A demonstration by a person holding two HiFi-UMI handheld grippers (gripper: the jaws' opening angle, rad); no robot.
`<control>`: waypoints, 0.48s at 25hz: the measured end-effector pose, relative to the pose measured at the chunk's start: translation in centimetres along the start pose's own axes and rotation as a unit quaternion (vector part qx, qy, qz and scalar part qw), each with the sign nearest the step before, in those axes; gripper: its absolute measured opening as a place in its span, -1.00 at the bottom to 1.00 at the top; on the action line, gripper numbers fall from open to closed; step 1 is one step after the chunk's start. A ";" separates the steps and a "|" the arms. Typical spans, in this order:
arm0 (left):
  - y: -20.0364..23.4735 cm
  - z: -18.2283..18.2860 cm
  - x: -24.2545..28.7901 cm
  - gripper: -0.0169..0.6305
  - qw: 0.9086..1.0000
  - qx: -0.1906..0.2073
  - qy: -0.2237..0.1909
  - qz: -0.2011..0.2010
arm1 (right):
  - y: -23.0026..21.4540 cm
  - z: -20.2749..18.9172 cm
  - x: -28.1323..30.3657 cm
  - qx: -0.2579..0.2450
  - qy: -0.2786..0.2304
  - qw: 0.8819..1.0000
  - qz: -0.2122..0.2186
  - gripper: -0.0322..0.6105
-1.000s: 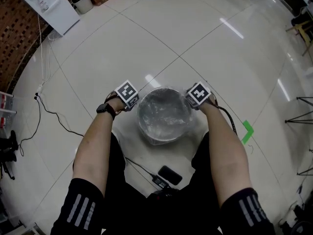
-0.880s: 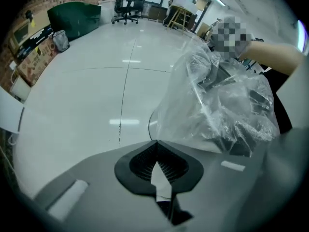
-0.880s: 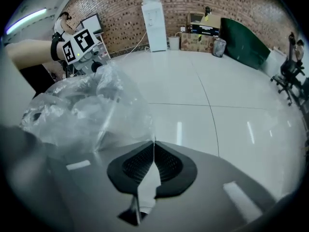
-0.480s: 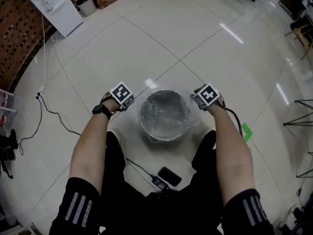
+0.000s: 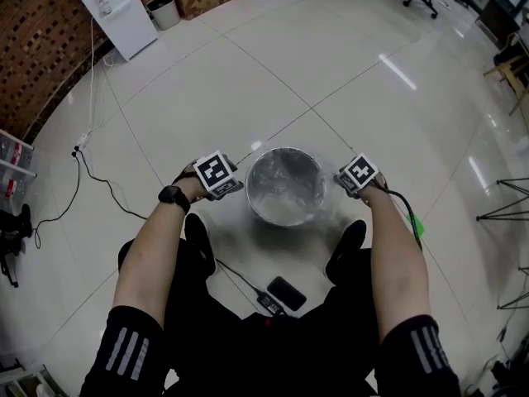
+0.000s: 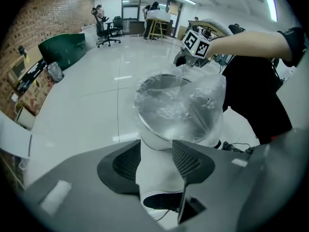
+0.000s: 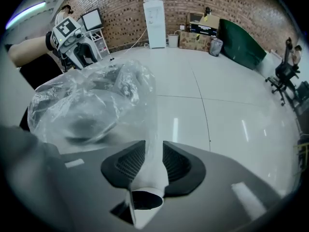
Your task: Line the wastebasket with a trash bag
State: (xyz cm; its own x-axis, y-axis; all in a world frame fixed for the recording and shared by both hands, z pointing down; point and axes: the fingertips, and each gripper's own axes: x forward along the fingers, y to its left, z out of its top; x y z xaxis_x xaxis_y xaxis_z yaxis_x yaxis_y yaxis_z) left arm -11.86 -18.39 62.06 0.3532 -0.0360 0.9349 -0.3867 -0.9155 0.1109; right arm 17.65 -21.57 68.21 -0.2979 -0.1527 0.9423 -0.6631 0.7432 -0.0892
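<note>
A glossy white tiled floor (image 5: 331, 73) fills the head view, with a tall white water dispenser (image 5: 116, 11) far off at about 11 o'clock. The person's bare forearms (image 5: 153, 246) reach in from 6 o'clock. Between them, at the middle of the view, stands the round white wastebasket (image 5: 288, 215), its mouth covered by a crinkled clear plastic trash bag (image 7: 87, 105) that drapes over the rim and down the sides. The left gripper (image 6: 156, 146) sits just beside the basket at 9 o'clock. Its jaws stand a moderate way apart with the basket's white wall showing in the gap, and whether any film lies between them is hard to tell. The right gripper (image 7: 153, 146) is at 3 o'clock, its jaws drawn narrow and pinching a gathered strip of the bag. A black wristwatch (image 5: 172, 195) circles the left wrist. A small flat black device (image 5: 286, 294) lies on the floor at 6 o'clock of the basket, well apart from it.
</note>
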 end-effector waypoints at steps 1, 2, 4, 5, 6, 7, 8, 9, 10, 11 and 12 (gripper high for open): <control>-1.1 -0.1 0.0 -0.33 1.000 -0.001 -0.006 -0.008 | 0.4 0.1 -0.3 -0.002 0.000 1.000 -0.001 -0.51; -2.0 -0.3 0.0 -0.31 1.000 0.001 -0.009 -0.010 | 0.8 0.1 -0.6 -0.006 0.001 1.000 -0.002 -0.51; -3.1 -0.8 0.1 -0.28 1.000 0.001 -0.016 -0.010 | 1.3 0.3 -1.0 -0.019 0.000 1.000 -0.007 -0.51; -3.6 -0.8 0.1 -0.27 1.000 -0.006 -0.025 -0.012 | 1.6 0.4 -1.1 -0.024 -0.002 1.000 -0.008 -0.51; -4.0 -0.7 0.1 -0.26 0.999 -0.013 -0.035 -0.015 | 1.9 0.5 -1.2 -0.028 -0.004 1.000 -0.007 -0.51; -4.4 -0.5 0.3 -0.26 0.999 -0.015 -0.043 -0.015 | 2.1 0.5 -1.2 -0.030 -0.004 1.000 -0.006 -0.51; -4.7 -0.4 0.4 -0.26 0.999 -0.010 -0.046 -0.012 | 2.2 0.5 -1.3 -0.030 -0.004 1.000 -0.005 -0.51; -4.9 -0.3 0.7 -0.26 0.999 0.000 -0.045 -0.006 | 2.3 0.3 -1.2 -0.031 -0.003 1.000 -0.003 -0.51; -4.9 -0.4 1.0 -0.26 0.999 0.009 -0.041 0.001 | 2.3 0.2 -1.0 -0.032 -0.003 0.999 -0.001 -0.51; -4.8 -0.4 1.3 -0.26 0.999 0.016 -0.037 0.006 | 2.4 0.2 -0.7 -0.033 -0.003 0.999 0.000 -0.51; -4.8 -0.4 1.5 -0.31 0.999 0.020 -0.037 0.007 | 2.5 0.2 -0.5 -0.036 -0.003 0.999 0.001 -0.51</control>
State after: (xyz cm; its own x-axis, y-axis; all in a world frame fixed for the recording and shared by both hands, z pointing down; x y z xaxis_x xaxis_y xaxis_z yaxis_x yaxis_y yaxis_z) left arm -9.79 -13.89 63.10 0.4103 -0.0774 0.9086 -0.3579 -0.9301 0.0823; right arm 16.04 -19.74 67.47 -0.3038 -0.1542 0.9402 -0.6109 0.7888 -0.0680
